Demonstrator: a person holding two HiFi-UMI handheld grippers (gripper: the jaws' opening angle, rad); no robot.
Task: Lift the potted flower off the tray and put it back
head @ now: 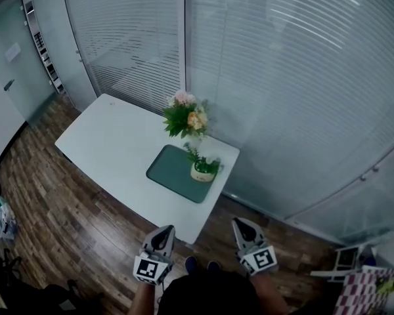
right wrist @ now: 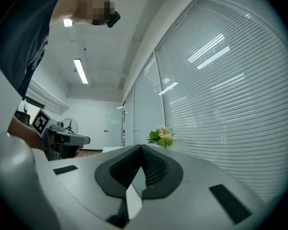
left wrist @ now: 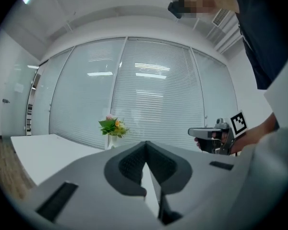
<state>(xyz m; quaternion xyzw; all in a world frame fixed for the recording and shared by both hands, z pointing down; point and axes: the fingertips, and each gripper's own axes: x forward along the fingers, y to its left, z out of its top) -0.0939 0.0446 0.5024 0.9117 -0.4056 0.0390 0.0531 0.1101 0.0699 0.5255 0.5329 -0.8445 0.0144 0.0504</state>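
Head view, and the pot [head: 202,169] stands upright on the green tray [head: 173,170], toward its right edge, on the white desk [head: 111,143] with a vase of flowers [head: 186,117] just behind. The left hand-held gripper [head: 163,233] and right hand-held gripper [head: 243,226] hang well short of the desk, both pinched fully closed on nothing. That fits a pot waiting to be lifted or one already set back, so any grip should take the pot's body, not the leaves. No brand or wording is readable, only square markers on the gripper cubes.
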